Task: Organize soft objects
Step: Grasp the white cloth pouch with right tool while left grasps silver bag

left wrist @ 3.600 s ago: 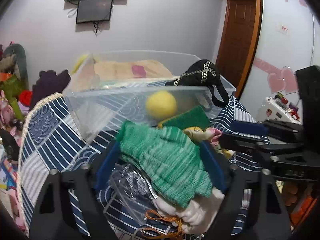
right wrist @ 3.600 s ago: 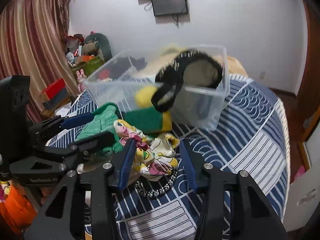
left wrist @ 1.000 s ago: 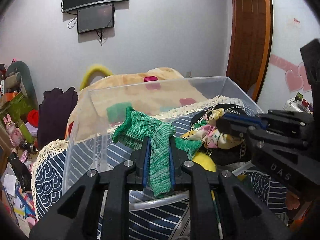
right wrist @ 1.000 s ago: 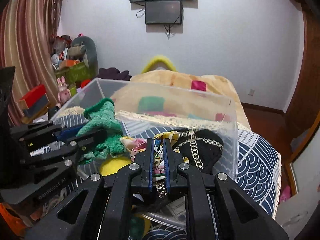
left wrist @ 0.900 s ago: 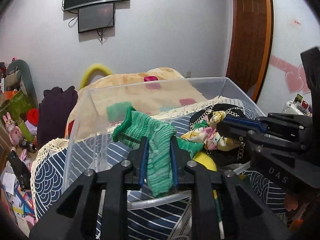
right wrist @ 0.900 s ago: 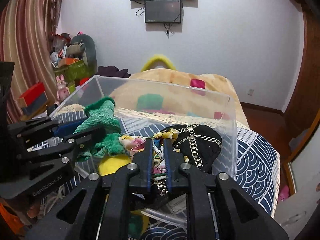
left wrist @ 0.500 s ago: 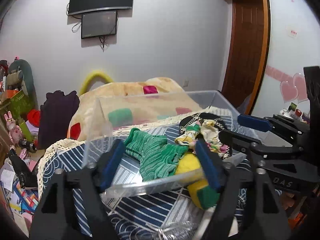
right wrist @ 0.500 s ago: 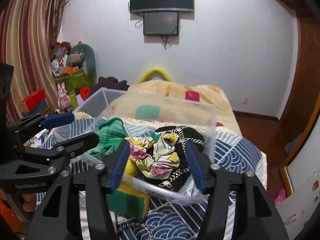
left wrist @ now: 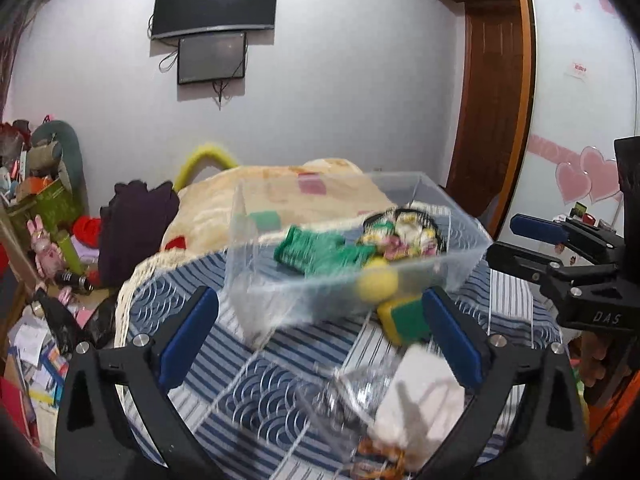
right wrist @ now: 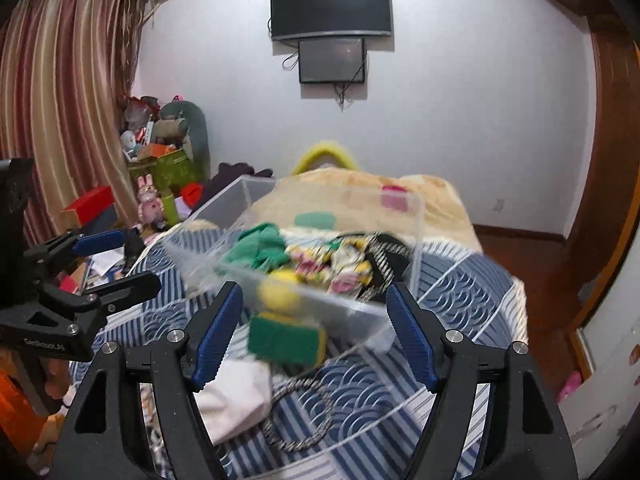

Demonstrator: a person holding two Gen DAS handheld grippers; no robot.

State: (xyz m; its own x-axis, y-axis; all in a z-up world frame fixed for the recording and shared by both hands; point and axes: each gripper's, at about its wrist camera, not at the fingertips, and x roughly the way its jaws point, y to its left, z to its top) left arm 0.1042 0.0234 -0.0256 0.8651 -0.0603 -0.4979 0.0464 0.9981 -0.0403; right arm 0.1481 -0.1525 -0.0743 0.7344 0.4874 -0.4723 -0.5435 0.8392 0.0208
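A clear plastic bin (left wrist: 460, 264) (right wrist: 360, 312) sits on the blue patterned bed cover. Inside lie a green knit cloth (left wrist: 316, 250) (right wrist: 260, 250), a floral cloth (left wrist: 408, 240) (right wrist: 328, 266), a black chain bag (right wrist: 384, 260) and a yellow ball (left wrist: 376, 284) (right wrist: 280, 294). A green and yellow sponge (left wrist: 404, 318) (right wrist: 286, 340) lies in front of the bin. A white cloth (left wrist: 420, 400) (right wrist: 232, 400) lies nearer. My left gripper (left wrist: 320, 332) is open and empty, short of the bin. My right gripper (right wrist: 312, 332) is open and empty.
A clear plastic bag (left wrist: 344, 400) and a braided cord (right wrist: 300, 420) lie on the cover (left wrist: 248, 392) near the white cloth. A beige blanket (left wrist: 280, 184) lies behind the bin. Clutter and toys (left wrist: 44, 216) fill the left side. A wooden door (left wrist: 492, 92) stands at right.
Both grippers opened, released the green knit cloth and the floral cloth into the bin, and pulled back and up from it.
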